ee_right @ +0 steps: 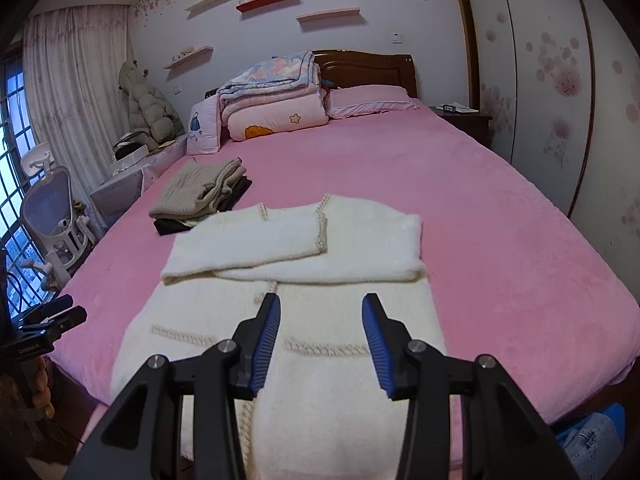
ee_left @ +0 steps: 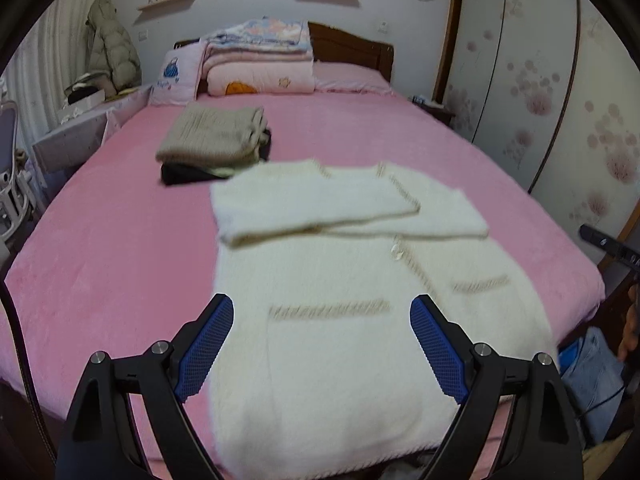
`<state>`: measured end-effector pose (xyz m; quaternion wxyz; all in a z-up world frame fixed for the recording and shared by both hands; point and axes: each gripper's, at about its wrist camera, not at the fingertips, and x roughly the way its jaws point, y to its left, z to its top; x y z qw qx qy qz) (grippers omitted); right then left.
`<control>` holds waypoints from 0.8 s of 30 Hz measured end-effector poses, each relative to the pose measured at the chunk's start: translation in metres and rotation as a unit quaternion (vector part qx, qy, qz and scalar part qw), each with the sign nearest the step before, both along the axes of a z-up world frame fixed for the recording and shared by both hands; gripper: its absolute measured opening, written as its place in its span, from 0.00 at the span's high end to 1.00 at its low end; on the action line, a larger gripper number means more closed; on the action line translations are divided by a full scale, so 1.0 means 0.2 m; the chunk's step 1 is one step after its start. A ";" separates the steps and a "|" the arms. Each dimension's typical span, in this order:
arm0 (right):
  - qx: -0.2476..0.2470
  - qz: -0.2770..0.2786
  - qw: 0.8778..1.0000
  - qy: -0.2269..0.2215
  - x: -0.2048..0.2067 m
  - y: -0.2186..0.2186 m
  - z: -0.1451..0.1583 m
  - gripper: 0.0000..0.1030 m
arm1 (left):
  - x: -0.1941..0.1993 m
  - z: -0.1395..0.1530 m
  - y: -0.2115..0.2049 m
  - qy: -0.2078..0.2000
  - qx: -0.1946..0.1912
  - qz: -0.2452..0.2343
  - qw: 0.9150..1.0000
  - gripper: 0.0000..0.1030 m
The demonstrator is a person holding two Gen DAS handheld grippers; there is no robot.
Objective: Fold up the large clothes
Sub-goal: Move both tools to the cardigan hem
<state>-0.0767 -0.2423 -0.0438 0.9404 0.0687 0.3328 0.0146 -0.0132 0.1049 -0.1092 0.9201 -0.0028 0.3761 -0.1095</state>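
The left gripper (ee_left: 322, 310) hangs over the near part of the cream knit cardigan (ee_left: 340, 320) with its blue pads spread wide and nothing between them; the pads touch no cloth. The right gripper (ee_right: 321, 312) stands about half open above the same cardigan (ee_right: 332, 360), its jaws empty too, with no contact that can be made out.

The cardigan lies flat at the near edge of the bed (ee_left: 100, 260), its hem hanging over that edge, front side up, with both sleeves folded across the chest. Behind it, toward the left side of the bed, sits a stack of folded clothes (ee_right: 200, 196), a beige knit on top of dark pieces, close to the cardigan's far left corner.

The pink bedspread (ee_right: 500, 260) is bare to the right of the cardigan as far as the right edge, and bare beyond it up to the folded quilts (ee_right: 276, 96) and pillow (ee_right: 372, 100) at the headboard.
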 end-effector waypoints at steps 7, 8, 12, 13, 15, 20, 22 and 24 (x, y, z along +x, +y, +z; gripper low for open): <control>-0.033 0.014 0.998 0.047 -0.11 -0.08 -0.26 0.59 | -0.08 -0.33 0.22 0.063 -0.006 0.033 0.997 0.13; -0.038 0.013 0.998 0.053 -0.12 -0.09 -0.30 0.59 | -0.08 -0.38 0.25 0.070 -0.008 0.039 0.997 0.13; -0.040 0.004 0.996 0.083 -0.14 -0.16 -0.45 0.59 | -0.07 -0.56 0.33 0.097 -0.011 0.058 0.994 0.13; -0.037 0.001 0.995 0.091 -0.14 -0.17 -0.48 0.59 | -0.06 -0.60 0.33 0.102 -0.009 0.059 0.993 0.13; -0.035 -0.003 0.993 0.110 -0.14 -0.21 -0.55 0.59 | -0.04 -0.67 0.34 0.114 -0.004 0.065 0.991 0.13; -0.047 -0.018 0.988 0.147 -0.15 -0.28 -0.70 0.59 | 0.00 -0.77 0.34 0.136 -0.016 0.082 0.987 0.15; -0.036 -0.026 0.987 0.155 -0.16 -0.32 -0.73 0.59 | 0.01 -0.78 0.33 0.134 -0.019 0.084 0.987 0.15; -0.034 -0.033 0.986 0.162 -0.16 -0.35 -0.75 0.59 | 0.02 -0.79 0.31 0.135 -0.016 0.086 0.987 0.15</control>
